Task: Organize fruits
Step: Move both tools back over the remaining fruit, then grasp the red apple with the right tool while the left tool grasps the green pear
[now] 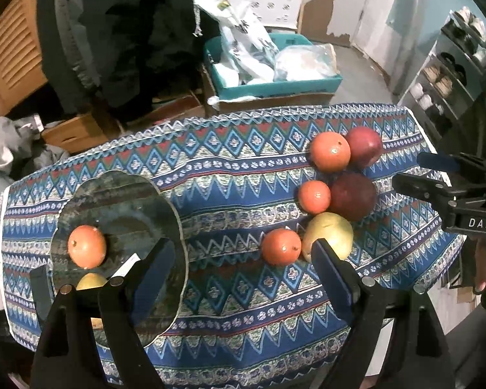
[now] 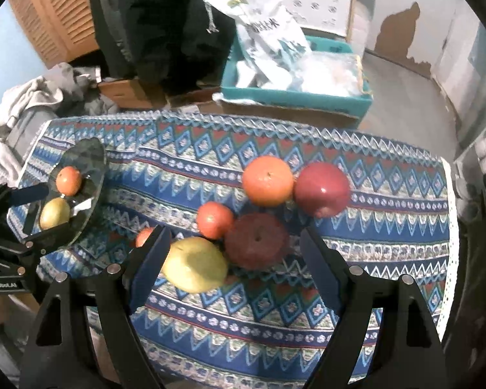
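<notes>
Fruit split between glass plate (image 1: 81, 201) and a pile on the worktop (image 2: 307, 317); both tongs released, holding nothing.

Plate, on the left of the worktop, holds one orange (image 1: 86, 246) and one yellow fruit (image 2: 54, 213). Pile on the right: three oranges (image 1: 329, 151), two dark red apples (image 2: 322, 189) and a yellow pear (image 2: 194, 264), bunched together on the patterned cloth (image 1: 243, 291). Left tongs (image 1: 239, 270) over the near edge of the plate, fingers spread, empty. Right tongs (image 2: 235, 256) over the pile, fingers spread either side of the pear and the nearer apple (image 2: 256, 241), not pressing on them. Beyond the far edge: teal crate (image 2: 295, 97) of bags, dark clothing hanging.
</notes>
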`<state>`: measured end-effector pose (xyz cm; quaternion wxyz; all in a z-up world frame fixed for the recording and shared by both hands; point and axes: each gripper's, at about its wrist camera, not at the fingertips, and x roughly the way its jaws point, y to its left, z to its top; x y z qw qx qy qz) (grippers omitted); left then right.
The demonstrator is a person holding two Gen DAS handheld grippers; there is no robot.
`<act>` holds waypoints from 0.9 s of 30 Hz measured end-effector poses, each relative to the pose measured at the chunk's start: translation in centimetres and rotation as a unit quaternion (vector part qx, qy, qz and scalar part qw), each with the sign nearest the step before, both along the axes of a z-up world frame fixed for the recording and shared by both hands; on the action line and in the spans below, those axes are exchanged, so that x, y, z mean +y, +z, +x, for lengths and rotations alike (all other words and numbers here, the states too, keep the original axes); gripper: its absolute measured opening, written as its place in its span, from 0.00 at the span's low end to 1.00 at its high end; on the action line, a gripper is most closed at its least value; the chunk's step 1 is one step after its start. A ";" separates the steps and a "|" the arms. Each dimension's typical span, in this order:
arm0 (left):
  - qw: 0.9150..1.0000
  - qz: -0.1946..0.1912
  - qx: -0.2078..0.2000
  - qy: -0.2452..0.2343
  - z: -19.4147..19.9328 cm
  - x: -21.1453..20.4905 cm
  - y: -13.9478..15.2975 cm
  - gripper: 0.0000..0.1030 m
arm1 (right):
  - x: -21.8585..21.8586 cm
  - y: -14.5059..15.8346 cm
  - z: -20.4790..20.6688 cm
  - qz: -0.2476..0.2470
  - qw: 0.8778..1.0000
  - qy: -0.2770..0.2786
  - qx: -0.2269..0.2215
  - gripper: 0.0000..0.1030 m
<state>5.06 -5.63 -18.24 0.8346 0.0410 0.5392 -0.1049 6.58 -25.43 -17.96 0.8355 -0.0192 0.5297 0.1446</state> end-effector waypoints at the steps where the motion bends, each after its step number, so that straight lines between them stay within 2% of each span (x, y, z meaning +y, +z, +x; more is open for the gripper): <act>1: 1.000 0.000 0.001 -0.003 0.2 -0.3 -0.2 0.85 | -0.3 -0.4 0.1 0.000 1.000 -0.002 0.004 0.80; 16: 0.999 0.014 0.038 -0.030 3.4 -2.7 -4.5 0.85 | -1.1 -5.9 1.8 -0.006 0.998 -0.006 0.065 0.80; 27: 0.998 0.004 0.060 -0.032 5.3 -3.1 -6.4 0.85 | -0.7 -9.6 3.5 -0.013 0.995 0.003 0.104 0.80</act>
